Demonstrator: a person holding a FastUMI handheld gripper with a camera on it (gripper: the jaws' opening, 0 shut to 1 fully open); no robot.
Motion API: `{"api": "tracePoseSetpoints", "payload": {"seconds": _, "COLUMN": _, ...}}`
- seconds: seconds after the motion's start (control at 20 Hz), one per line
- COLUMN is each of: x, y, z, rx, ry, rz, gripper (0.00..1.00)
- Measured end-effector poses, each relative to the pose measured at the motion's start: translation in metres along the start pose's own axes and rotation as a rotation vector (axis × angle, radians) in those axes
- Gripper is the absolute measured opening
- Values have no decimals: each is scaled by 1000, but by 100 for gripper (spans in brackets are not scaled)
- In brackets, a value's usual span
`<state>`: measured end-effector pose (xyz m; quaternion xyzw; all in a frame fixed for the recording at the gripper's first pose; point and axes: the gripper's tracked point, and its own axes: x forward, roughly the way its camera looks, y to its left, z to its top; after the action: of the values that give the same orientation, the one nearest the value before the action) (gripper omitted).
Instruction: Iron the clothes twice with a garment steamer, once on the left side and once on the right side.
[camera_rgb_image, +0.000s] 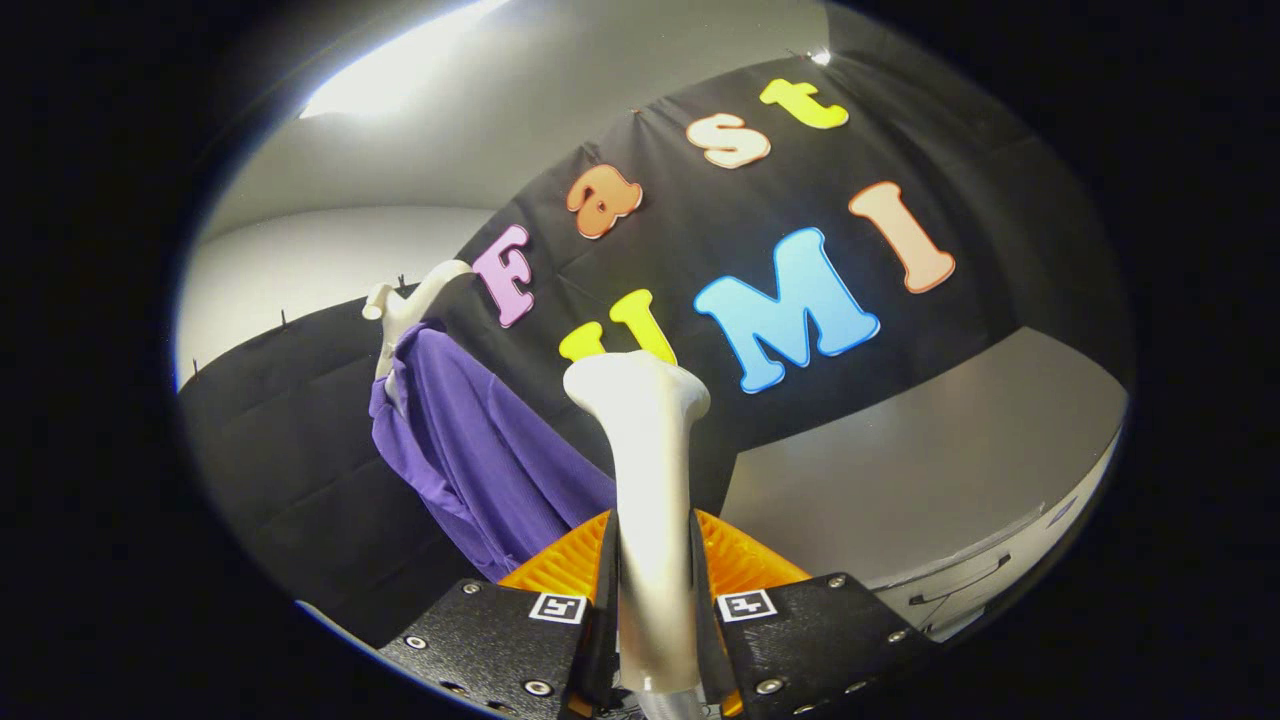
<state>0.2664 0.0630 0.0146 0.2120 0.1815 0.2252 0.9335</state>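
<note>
My gripper (652, 545) is shut on the handle of a white garment steamer (648, 470). The steamer stands up between the two orange fingers (560, 565), and its wide head rises above them. Beyond the fingers and to the left, a purple garment (480, 450) hangs on a white hanger (410, 305) against the black cloth wall. The steamer head is apart from the garment, with a gap of black cloth between them. The whole view is tilted.
A grey table top (900, 470) lies to the right beyond the fingers, and a white device (990, 580) sits at its near edge. A white wall and a bright ceiling light (400, 70) are above the cloth.
</note>
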Motion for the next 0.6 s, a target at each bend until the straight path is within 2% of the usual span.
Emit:
{"api": "tracePoseSetpoints", "payload": {"seconds": 0.25, "x": -26, "y": 67, "z": 10, "rx": -113, "ry": -164, "rz": -29, "gripper": 33}}
{"api": "tracePoseSetpoints", "payload": {"seconds": 0.6, "x": -24, "y": 138, "z": -4, "rx": -269, "ry": -291, "rz": -71, "gripper": 33}}
